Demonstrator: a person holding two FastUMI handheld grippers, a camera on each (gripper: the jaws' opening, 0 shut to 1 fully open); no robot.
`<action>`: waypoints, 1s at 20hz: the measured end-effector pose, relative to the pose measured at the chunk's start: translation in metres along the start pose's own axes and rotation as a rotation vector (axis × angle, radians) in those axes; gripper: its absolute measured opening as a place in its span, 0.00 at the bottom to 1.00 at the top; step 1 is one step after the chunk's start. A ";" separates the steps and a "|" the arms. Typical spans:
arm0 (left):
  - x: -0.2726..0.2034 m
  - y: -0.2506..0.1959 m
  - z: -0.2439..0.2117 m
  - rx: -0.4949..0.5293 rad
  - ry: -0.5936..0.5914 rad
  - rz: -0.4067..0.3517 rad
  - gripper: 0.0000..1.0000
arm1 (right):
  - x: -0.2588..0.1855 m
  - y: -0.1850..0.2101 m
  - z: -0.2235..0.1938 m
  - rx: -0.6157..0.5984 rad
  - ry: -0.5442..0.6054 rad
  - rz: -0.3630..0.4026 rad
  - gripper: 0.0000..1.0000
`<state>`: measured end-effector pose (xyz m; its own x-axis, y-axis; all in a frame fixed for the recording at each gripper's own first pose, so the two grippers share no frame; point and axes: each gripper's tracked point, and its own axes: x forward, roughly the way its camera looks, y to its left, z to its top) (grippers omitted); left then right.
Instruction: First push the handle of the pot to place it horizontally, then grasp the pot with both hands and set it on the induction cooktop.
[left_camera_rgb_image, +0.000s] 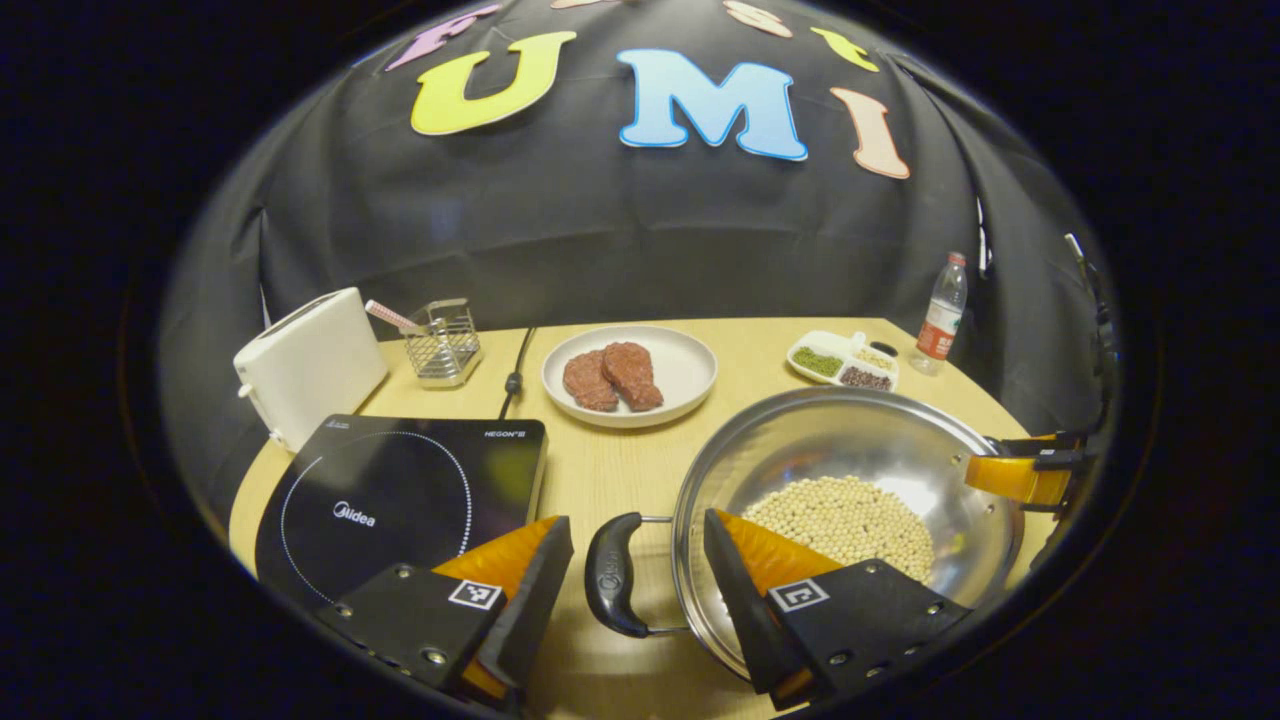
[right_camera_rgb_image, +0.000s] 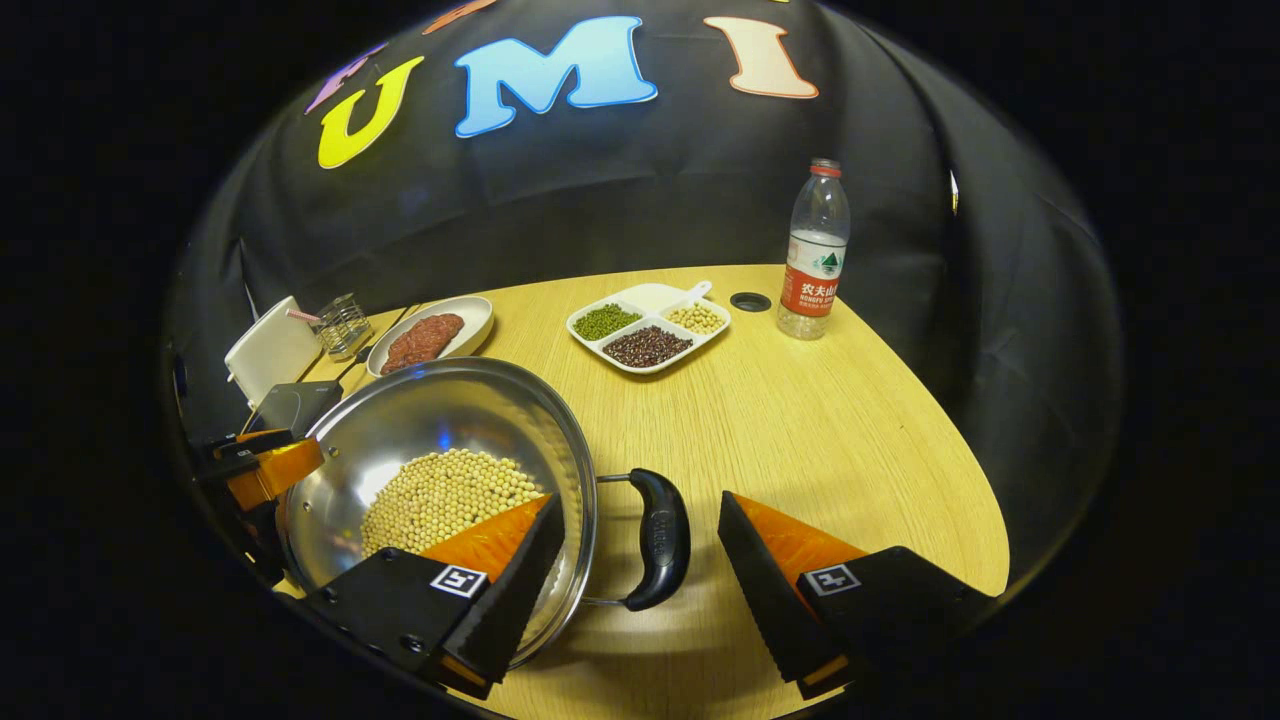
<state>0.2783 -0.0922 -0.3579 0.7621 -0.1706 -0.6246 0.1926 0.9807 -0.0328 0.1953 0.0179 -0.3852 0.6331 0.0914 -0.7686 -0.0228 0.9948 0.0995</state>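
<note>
We hold the left gripper (left_camera_rgb_image: 635, 580) with its fingers spread wide to either side of the pot's left handle (left_camera_rgb_image: 610, 574), not pressing it, and the right gripper (right_camera_rgb_image: 640, 580) likewise gapes around the right handle (right_camera_rgb_image: 658, 538). The pot (left_camera_rgb_image: 850, 460), holding pale beans (left_camera_rgb_image: 850, 520), sits on the wooden table (left_camera_rgb_image: 620, 465) just right of the induction cooktop (left_camera_rgb_image: 400, 500).

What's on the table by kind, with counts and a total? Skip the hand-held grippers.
Pot, holding beans: 1
Induction cooktop: 1
Toaster: 1
Wire holder: 1
Plate with meat: 1
Divided dish of beans: 1
Water bottle: 1
Total: 7
</note>
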 end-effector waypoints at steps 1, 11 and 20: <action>0.001 0.000 -0.002 -0.001 0.009 0.000 0.79 | 0.001 0.001 -0.001 0.000 0.004 0.002 0.99; 0.009 0.002 -0.024 -0.014 0.090 0.006 0.79 | 0.005 -0.001 -0.009 -0.003 0.038 0.013 0.83; 0.009 -0.004 -0.021 -0.012 0.088 0.008 0.66 | 0.006 0.008 -0.010 0.029 0.048 0.034 0.56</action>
<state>0.2710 -0.0955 -0.3800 0.7063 -0.1542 -0.6910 0.1790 0.9832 -0.0364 0.1915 0.0266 -0.3951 0.5944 0.1279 -0.7940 -0.0212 0.9894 0.1435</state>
